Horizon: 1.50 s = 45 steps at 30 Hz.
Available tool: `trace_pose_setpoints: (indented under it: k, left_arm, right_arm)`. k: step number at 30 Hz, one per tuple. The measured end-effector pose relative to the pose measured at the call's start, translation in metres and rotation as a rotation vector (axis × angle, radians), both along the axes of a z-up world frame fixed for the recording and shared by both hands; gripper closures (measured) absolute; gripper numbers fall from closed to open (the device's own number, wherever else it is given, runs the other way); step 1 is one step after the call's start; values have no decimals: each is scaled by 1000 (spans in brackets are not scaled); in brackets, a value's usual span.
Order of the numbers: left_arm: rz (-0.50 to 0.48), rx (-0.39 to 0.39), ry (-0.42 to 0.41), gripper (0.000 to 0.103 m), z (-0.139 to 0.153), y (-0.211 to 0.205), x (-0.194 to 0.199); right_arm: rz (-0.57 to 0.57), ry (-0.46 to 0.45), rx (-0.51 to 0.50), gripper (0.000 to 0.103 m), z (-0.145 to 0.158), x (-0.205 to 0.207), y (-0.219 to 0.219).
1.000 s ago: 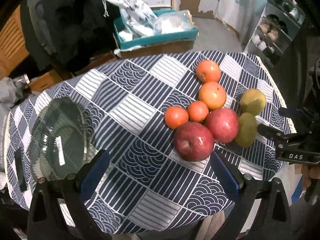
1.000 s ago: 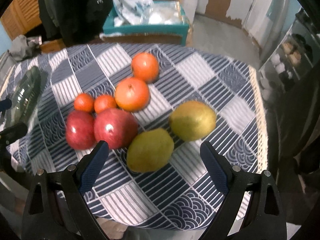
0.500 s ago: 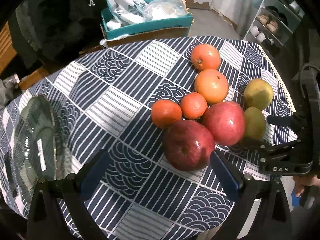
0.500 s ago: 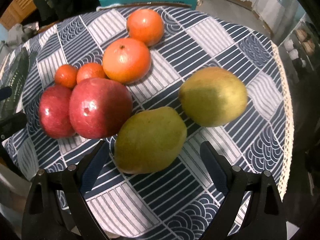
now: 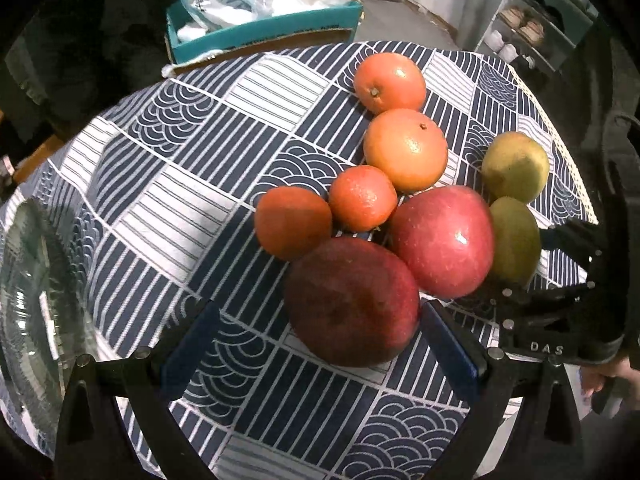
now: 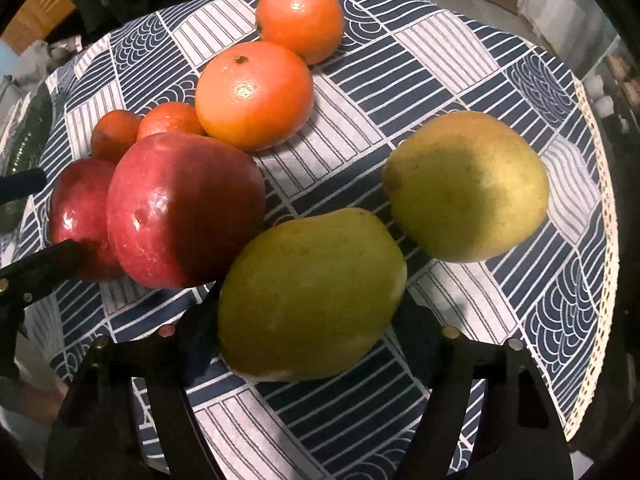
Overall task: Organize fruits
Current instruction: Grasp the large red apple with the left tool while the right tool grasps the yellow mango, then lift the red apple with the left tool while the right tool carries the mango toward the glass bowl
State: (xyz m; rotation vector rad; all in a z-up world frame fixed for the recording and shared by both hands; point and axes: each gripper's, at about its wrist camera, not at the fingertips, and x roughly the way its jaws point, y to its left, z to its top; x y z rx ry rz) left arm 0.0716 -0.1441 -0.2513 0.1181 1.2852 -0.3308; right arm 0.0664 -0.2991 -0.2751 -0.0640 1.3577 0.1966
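Observation:
On the patterned tablecloth point(image 5: 192, 184) lie two red apples, several oranges and two green pears. My left gripper point(image 5: 320, 344) is open and low over the dark red apple point(image 5: 352, 300), which sits between its blue pads point(image 5: 188, 344), close to the right one. The brighter apple point(image 5: 444, 240) touches it. My right gripper point(image 6: 312, 320) is closing its jaws on the near green pear point(image 6: 312, 296); both pads sit against its sides. The far pear point(image 6: 466, 186) lies free beyond it. The left gripper's fingers point(image 6: 48, 260) show beside the apples point(image 6: 184, 208).
A glass plate point(image 5: 28, 300) rests at the table's left side. Behind the table stands a teal box point(image 5: 264, 20) with plastic bags. The table's lace edge point(image 6: 600, 280) runs close to the pears on the right. A shoe rack point(image 5: 532, 28) stands far right.
Both grippers have come down closer to the fruit. The right jaws have narrowed onto the near green pear. The left jaws stay wide, with the dark apple now between them.

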Motion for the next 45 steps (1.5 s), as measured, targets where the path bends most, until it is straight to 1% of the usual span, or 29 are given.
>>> trace_pose_setpoints:
  k: [3,7,8,11,14,17,20,23,26,29,33,36,45]
  left_arm:
    - [2,-25,13,3,-4,-2,1]
    - [-20,-32,42,12,-12,-10,3]
    - [-25,-35,49,13,-14,-12,3]
    - [-26,-47,64,17,-18,-15,3]
    - [-27,-95,76,26,-19,-14,3]
    - [-28,-89,78,26,-19,-14,3]
    - [-40,-73,63,26,-19,-16,1]
    - [-36,-46,31,27,-15,-15,-3]
    - [-30,-47,8,27,-9,-12,-6]
    - [-16,-49,-17,27,2,-8,-9]
    - [0,-49,-47,27,16,-3,-12]
    - [1,-69,-75,27,31,2,-16]
    - [23,-79,-165,27,67,13,-25]
  right_arm:
    - [-18,-10,5,27,2,-2,-3]
    - [-59,-34,8,28,8,-7,-15]
    - [-70,-36,14,28,9,-14,-17]
    - [-94,-37,14,29,11,-16,-23]
    - [-101,-42,11,29,13,-17,-26]
    - [-101,-59,6,29,14,-16,-21]
    - [-98,-86,2,29,20,-16,-19]
    - [-99,-112,-8,29,26,-15,-16]
    - [-101,-136,-9,29,30,-16,-25]
    - [-104,-162,-9,29,39,-27,-43]
    - [-104,-214,-8,29,48,-29,-42]
    - [-100,-248,-7,29,55,-26,-33]
    - [-68,-377,20,29,91,-29,-14]
